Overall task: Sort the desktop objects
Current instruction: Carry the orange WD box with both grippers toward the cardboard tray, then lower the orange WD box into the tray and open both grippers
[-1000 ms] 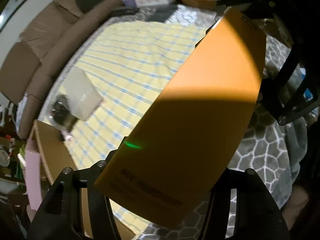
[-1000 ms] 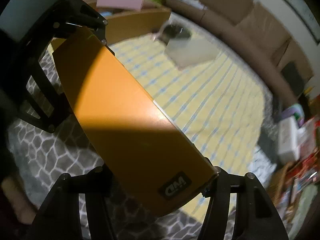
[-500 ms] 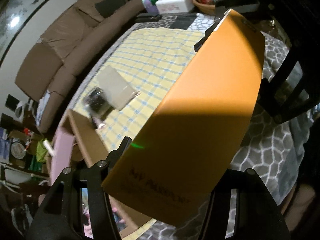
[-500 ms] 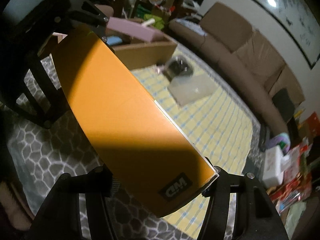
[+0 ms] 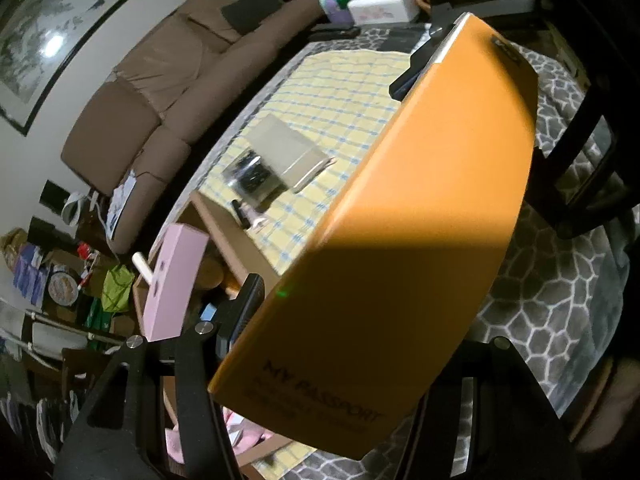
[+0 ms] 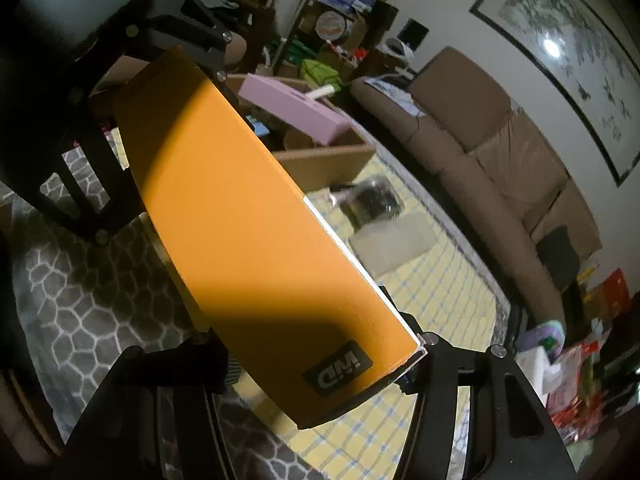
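An orange box (image 5: 400,216) printed "MY PASSPORT" is held in the air between both grippers, one at each end. My left gripper (image 5: 320,344) is shut on the end with the text. My right gripper (image 6: 324,364) is shut on the end with the WD logo (image 6: 338,368); the box also fills the right wrist view (image 6: 256,232). Below lie a flat white box (image 5: 288,148) and a clear jar with dark contents (image 5: 250,174) on the yellow checked cloth (image 5: 344,92). An open cardboard box (image 6: 324,158) holds a pink box (image 6: 296,110).
A grey honeycomb-pattern cover (image 5: 552,300) lies under the cloth. A brown sofa (image 5: 160,92) runs along the far side. A tissue box (image 5: 380,2) and snack packs (image 6: 576,376) crowd the table's end. Cluttered shelves (image 6: 340,20) stand behind the cardboard box.
Both grippers have lifted the orange box higher and carried it toward the cardboard box, which has come into fuller view with the pink box inside it.
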Tool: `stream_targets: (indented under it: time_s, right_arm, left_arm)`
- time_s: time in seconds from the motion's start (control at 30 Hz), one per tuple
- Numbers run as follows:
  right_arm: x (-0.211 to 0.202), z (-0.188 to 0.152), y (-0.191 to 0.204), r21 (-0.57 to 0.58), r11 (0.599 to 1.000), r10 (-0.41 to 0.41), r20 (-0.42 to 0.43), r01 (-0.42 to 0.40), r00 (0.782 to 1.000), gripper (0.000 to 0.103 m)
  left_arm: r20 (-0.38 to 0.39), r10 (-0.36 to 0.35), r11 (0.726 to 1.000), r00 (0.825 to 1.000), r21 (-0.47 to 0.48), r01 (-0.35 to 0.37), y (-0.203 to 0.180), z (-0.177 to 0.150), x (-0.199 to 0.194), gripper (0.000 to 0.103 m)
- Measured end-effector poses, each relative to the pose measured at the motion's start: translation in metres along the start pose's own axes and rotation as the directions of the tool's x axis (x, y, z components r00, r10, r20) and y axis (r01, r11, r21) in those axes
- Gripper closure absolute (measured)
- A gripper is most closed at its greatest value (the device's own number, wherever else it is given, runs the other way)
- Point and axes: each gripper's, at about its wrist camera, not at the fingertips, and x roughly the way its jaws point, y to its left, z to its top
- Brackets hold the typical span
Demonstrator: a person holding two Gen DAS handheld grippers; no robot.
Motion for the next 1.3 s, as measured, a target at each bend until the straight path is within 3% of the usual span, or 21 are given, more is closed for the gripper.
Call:
stream_targets:
  time_s: [0.2,0.37,0.57,0.7,0.9,1.0,1.1,1.17,1.27,1.3]
  right_arm:
    - [-0.019,0.051,0.007,-0.059,0.998,-0.011,0.069,0.015,0.998,0.046]
    - [-0.021,0.116,0.027,-0.19,0.981,0.001,0.149,0.028,0.989,0.046]
    - [0.005,0.164,0.06,-0.357,0.934,0.047,0.153,0.011,0.987,0.046]
    - [0.03,0.18,0.067,-0.394,0.918,0.101,0.145,-0.036,0.984,0.046]
    - [0.079,0.17,0.064,-0.339,0.931,0.192,0.128,-0.139,0.973,0.046]
    - [0.091,0.165,0.054,-0.247,0.955,0.211,0.172,-0.165,0.962,0.041]
    - [0.099,0.166,0.04,-0.12,0.976,0.204,0.196,-0.183,0.959,0.043]
    - [0.104,0.164,0.043,-0.105,0.982,0.177,0.201,-0.159,0.964,0.045]
    - [0.126,0.158,0.061,-0.107,0.972,0.222,0.116,-0.21,0.968,0.046]
    - [0.134,0.155,0.071,-0.135,0.972,0.204,0.088,-0.191,0.975,0.04]
  left_arm:
    - [0.042,0.156,0.988,0.987,-0.022,-0.155,0.034,-0.024,-0.033,0.05]
    - [0.02,0.252,0.959,0.968,-0.141,-0.247,0.083,-0.059,-0.055,0.05]
    - [-0.03,0.228,0.932,0.973,-0.282,-0.227,0.126,-0.111,-0.042,0.05]
    - [-0.078,0.213,0.911,0.974,-0.344,-0.226,0.145,-0.133,-0.027,0.05]
    - [-0.167,0.177,0.909,0.97,-0.351,-0.226,0.151,-0.137,0.014,0.05]
    - [-0.168,0.217,0.899,0.962,-0.351,-0.264,0.144,-0.13,0.016,0.047]
    - [-0.133,0.351,0.838,0.927,-0.396,-0.375,0.15,-0.117,0.012,0.039]
    - [-0.128,0.378,0.801,0.917,-0.451,-0.393,0.157,-0.116,0.013,0.026]
    - [-0.189,0.381,0.739,0.905,-0.526,-0.421,0.17,-0.124,0.023,0.021]
    - [-0.227,0.357,0.695,0.906,-0.583,-0.42,0.177,-0.13,0.026,0.02]
